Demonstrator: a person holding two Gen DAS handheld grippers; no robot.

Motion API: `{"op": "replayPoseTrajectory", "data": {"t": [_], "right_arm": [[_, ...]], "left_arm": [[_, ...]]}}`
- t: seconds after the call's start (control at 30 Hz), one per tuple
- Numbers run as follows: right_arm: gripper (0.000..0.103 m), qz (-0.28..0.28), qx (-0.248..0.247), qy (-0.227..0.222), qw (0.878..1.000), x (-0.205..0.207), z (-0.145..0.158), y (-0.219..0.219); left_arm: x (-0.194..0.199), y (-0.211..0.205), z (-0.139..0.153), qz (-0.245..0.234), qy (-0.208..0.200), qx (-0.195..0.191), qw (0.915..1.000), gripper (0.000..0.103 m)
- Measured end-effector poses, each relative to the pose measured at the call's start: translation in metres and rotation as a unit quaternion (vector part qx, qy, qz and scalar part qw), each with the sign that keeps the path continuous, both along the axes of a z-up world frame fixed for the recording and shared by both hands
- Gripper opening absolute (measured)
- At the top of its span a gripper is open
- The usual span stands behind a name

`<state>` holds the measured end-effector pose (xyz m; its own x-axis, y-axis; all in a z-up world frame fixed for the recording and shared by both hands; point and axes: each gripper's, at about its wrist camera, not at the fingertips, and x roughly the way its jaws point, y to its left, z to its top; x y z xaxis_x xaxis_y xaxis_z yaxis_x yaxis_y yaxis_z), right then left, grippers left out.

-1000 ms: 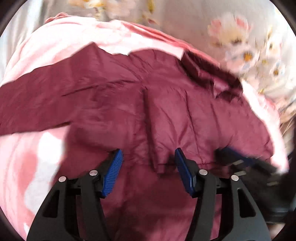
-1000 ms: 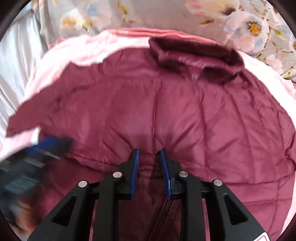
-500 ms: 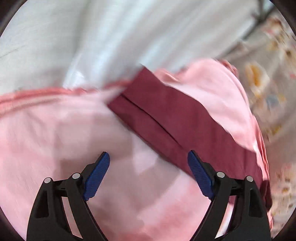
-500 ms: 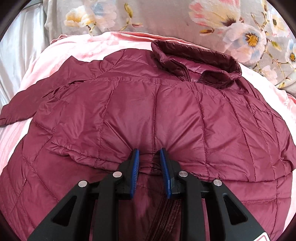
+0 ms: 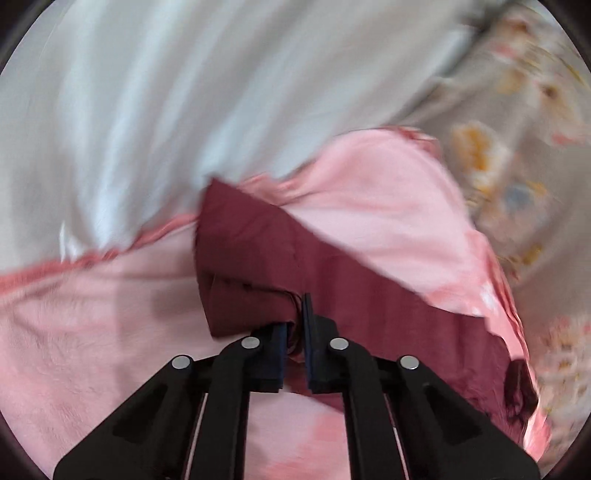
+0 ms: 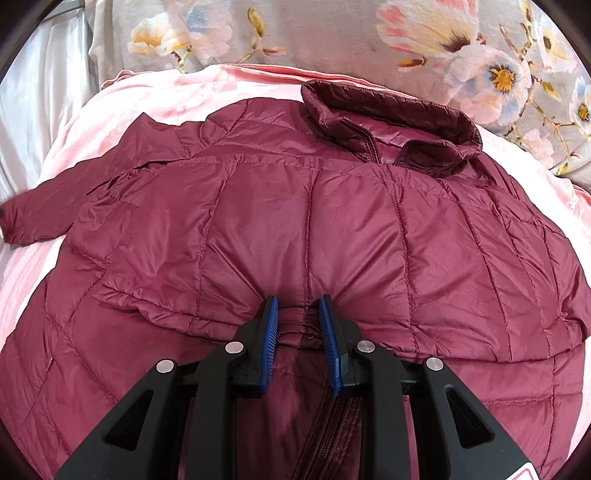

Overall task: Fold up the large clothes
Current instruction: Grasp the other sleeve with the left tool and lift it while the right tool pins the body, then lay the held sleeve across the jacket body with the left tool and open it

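While both grippers (image 5: 294, 325) (image 6: 298, 325) pinch the jacket (image 6: 314, 221), floral bedding (image 6: 332, 33) lies beyond.

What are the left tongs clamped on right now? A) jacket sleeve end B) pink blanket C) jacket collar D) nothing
A: the left tongs are shut on the maroon sleeve near its cuff, which bunches between the pads above the pink blanket.
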<state>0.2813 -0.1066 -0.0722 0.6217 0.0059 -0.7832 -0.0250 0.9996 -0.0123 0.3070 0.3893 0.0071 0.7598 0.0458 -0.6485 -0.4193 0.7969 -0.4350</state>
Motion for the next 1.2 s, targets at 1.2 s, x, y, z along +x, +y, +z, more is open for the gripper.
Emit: {"op": "replayPoseTrajectory", "data": {"t": [1.2], "right_arm": [[0.043, -0.131, 0.118, -0.041, 0.984, -0.127, 0.049, -0.159]], "left_arm": [[-0.025, -0.554, -0.045, -0.492, 0.044, 0.07, 0.8668, 0.025]]}}
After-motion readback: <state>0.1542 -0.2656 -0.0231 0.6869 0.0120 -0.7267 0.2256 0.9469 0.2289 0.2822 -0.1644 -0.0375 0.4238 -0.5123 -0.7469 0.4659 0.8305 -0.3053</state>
